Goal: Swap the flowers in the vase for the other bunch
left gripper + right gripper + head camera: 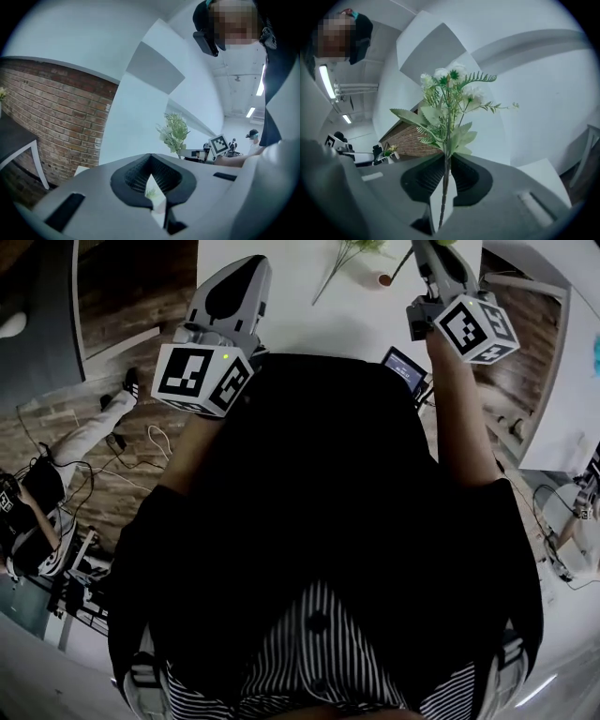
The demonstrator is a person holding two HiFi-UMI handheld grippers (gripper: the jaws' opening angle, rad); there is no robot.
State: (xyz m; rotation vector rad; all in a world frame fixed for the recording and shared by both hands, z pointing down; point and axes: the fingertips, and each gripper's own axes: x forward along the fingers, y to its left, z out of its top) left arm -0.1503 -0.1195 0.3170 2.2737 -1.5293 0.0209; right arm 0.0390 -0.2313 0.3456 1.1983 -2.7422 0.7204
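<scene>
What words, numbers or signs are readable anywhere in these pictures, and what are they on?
No readable words or numbers anywhere.
On the left marker cube and the right marker cube: black-and-white square patterns only, no letters.
On the small screen on the white table: too small and blurred to read.

Brick wall: rough, matt. Floor: wood planks. Table: smooth white. Left gripper: matt grey plastic, ribbed black pads. Shirt: striped cloth.
</scene>
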